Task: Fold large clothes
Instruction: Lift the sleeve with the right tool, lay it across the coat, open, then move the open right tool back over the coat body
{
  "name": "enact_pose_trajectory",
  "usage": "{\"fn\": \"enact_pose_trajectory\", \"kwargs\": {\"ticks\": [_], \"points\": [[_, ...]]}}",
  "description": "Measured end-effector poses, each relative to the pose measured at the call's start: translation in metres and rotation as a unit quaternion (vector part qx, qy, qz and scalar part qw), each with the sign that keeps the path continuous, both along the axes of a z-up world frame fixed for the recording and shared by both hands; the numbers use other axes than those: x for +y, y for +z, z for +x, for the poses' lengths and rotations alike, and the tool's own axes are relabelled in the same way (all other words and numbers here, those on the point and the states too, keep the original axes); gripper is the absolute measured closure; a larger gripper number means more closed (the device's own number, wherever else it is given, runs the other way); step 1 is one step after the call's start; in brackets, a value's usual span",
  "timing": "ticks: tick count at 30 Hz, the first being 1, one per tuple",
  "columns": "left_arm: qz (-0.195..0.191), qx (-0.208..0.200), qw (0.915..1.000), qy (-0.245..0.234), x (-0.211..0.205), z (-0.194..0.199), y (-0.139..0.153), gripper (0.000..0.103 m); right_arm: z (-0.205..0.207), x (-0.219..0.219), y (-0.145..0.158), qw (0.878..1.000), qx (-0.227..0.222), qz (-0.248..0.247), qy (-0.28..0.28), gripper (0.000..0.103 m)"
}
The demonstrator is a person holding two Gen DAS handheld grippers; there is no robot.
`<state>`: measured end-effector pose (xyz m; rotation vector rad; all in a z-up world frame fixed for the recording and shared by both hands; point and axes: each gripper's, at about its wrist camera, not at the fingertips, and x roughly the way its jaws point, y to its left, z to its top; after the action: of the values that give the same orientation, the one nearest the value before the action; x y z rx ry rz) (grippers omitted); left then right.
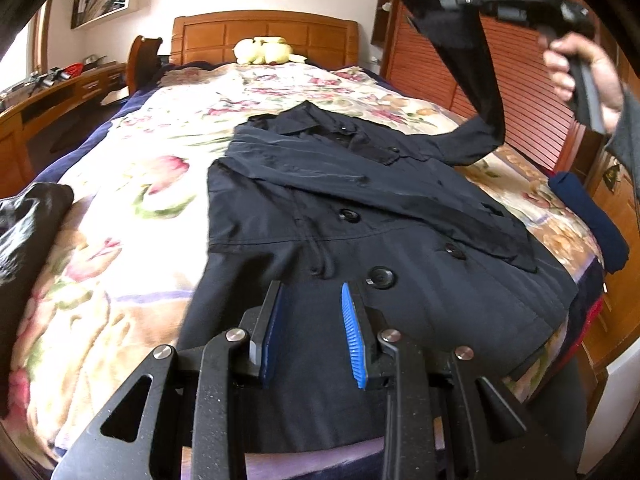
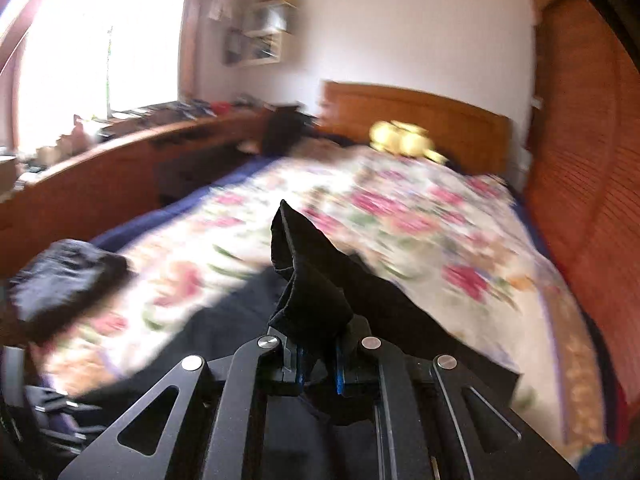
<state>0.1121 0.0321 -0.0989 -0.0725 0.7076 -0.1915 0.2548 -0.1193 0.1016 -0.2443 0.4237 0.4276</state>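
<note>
Dark navy coat (image 1: pixel 360 216) spread flat across the middle of the bed, collar toward the headboard, hem hanging off the near edge. Front side up, big black buttons (image 1: pixel 382 277) down the middle, one front panel folded diagonally over the chest. One sleeve (image 1: pixel 472 76) pulled up off the bedspread and stretched high in the air on the right side, cuff end pinched in the right gripper (image 2: pixel 318 354). From the right wrist view, blue pads (image 2: pixel 338 372) clenched tight on a bunched wad of that dark fabric, cloth poking up in a peak past the fingertips. Pretty blurry over there, lots of smear on the background.

Left gripper (image 1: pixel 314 316) low over the hem end of the coat, pointing down at it, fingers parted a bit with nothing pinched between them, just coat fabric showing through the gap. Hard to say whether the tips touch the cloth.

Right hand (image 1: pixel 580 72) wrapped around the gripper handle at top right, grey sleeve behind it.

Under the coat: floral bedspread (image 1: pixel 132 184) in pinks and greens. Yellow plush toy (image 1: pixel 262 51) up by the wooden headboard (image 1: pixel 264 30). Another dark garment (image 1: pixel 28 224) crumpled at the left edge of the bed, a rolled navy item (image 1: pixel 588 220) on the right edge. Wooden desk (image 1: pixel 60 96) along the left wall, slatted wooden doors (image 1: pixel 440 60) on the right.
</note>
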Motion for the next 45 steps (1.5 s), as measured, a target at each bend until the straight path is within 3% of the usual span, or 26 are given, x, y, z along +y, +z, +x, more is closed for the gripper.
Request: {"fn": "enact_pose_trajectory", "kwargs": {"ticks": [6,9,12,18,25,30,37,45], "points": [[0.001,0.0,0.9995,0.032,0.027,-0.007,0.0,0.073,-0.042,0.064,0.006,0.996,0.014,0.023,0.09,0.093],[-0.004,0.0,0.9988,0.048,0.041,-0.01,0.0,0.073,-0.044,0.076,0.001,0.993,0.047,0.041,0.097,0.092],[-0.005,0.001,0.9981,0.062,0.052,-0.012,-0.001,0.073,-0.032,0.077,-0.007,0.994,0.052,0.022,0.095,0.091],[-0.005,-0.001,0.9974,0.072,0.06,-0.013,0.0,0.073,-0.022,0.07,-0.007,0.993,0.07,-0.012,0.095,0.071],[-0.004,0.004,0.9975,0.071,0.06,-0.011,-0.001,0.073,-0.039,0.052,-0.021,0.989,0.072,-0.004,0.133,0.044],[-0.009,0.007,0.9987,0.05,0.054,-0.006,0.001,0.073,-0.039,0.024,-0.051,0.99,0.073,-0.024,0.115,0.043],[-0.017,0.017,0.9996,0.014,0.037,0.009,0.001,0.072,-0.037,-0.038,-0.119,0.992,0.112,-0.06,0.021,0.043],[-0.014,0.034,0.9987,-0.035,-0.002,0.025,-0.004,0.072,-0.03,-0.102,-0.2,0.981,0.164,-0.068,-0.076,0.043]]}}
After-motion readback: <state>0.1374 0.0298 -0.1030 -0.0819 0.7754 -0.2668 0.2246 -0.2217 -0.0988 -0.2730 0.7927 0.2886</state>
